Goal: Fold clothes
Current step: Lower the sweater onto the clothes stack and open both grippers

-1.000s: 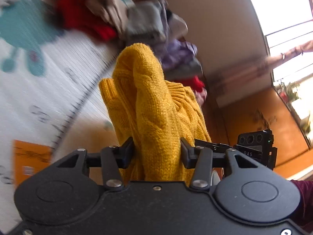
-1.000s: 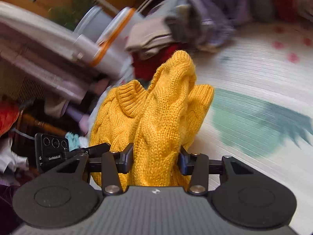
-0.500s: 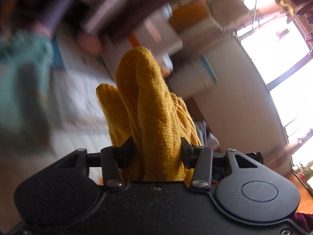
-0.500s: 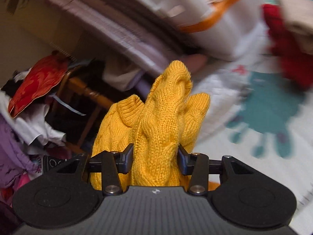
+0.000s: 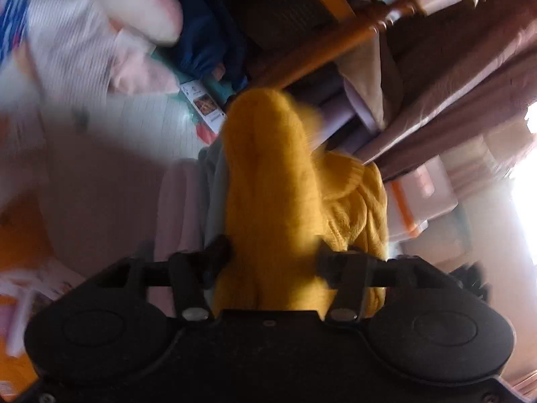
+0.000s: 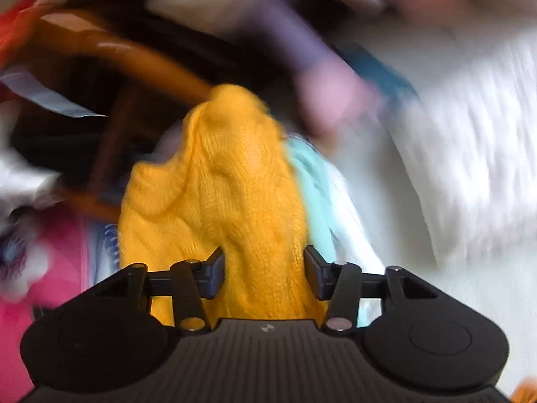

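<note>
Yellow sweater (image 5: 268, 194) is gripped bunched in left claw (image 5: 272, 258) and right claw (image 6: 263, 268), held aloft; laying out and folding are judged outstanding.

Both of my wrist views are heavily motion-blurred; background shapes smear into streaks. In the left view, strong daylight enters from the right edge and blows out to white glare, while the upper centre stays dim. The yellow sweater (image 5: 272, 181) is soft there; its knit texture reads sharper in the right view (image 6: 235, 201). Fisheye distortion curves all edges. My gripper housings appear near-black, with little detail.
</note>
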Demonstrator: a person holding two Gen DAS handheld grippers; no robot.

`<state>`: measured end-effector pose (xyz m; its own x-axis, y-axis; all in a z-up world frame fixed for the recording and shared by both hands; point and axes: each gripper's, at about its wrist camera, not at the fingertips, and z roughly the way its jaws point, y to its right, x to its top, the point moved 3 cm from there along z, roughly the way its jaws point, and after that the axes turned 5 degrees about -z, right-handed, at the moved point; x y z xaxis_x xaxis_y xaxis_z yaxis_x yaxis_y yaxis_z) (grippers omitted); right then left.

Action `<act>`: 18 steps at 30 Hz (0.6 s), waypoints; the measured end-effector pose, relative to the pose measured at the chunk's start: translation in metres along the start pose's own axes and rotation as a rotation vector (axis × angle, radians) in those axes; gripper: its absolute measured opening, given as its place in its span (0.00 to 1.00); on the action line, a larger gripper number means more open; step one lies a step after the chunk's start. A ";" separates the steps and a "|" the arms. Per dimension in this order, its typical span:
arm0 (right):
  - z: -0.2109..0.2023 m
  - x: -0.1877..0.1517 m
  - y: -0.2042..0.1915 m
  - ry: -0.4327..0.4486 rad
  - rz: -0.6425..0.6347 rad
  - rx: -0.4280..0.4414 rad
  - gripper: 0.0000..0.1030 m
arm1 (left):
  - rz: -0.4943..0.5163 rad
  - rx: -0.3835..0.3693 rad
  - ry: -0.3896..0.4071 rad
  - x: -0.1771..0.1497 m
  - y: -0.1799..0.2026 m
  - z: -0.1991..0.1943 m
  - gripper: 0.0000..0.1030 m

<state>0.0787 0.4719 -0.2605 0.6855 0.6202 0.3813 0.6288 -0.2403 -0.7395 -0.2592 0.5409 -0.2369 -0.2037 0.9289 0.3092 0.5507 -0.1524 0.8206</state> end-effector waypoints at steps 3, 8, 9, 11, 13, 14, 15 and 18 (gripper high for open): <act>-0.012 -0.001 -0.012 0.086 -0.030 0.003 0.56 | 0.018 -0.012 0.013 0.005 0.009 0.002 0.61; -0.063 0.001 -0.037 0.221 -0.167 -0.061 0.56 | 0.195 0.075 0.098 0.008 0.025 -0.024 0.61; -0.075 0.000 -0.048 0.269 -0.248 -0.111 0.56 | 0.269 0.116 0.136 0.007 0.033 -0.028 0.61; -0.091 -0.006 -0.076 0.331 -0.445 -0.171 0.56 | 0.428 0.170 0.206 0.006 0.052 -0.033 0.61; -0.093 -0.012 -0.104 0.348 -0.626 -0.179 0.56 | 0.598 0.191 0.270 0.005 0.074 -0.033 0.61; -0.089 -0.015 -0.115 0.338 -0.690 -0.178 0.55 | 0.682 0.184 0.286 0.001 0.084 -0.028 0.61; -0.084 -0.018 -0.124 0.326 -0.744 -0.180 0.54 | 0.765 0.176 0.301 -0.003 0.093 -0.023 0.62; -0.055 -0.017 -0.116 0.230 -0.716 -0.224 0.54 | 0.943 0.176 0.278 -0.015 0.104 0.003 0.63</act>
<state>0.0148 0.4478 -0.1509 0.1289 0.5170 0.8462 0.9886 -0.0002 -0.1505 -0.1967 0.5123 -0.1573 0.2095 0.3384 0.9174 0.6923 -0.7139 0.1053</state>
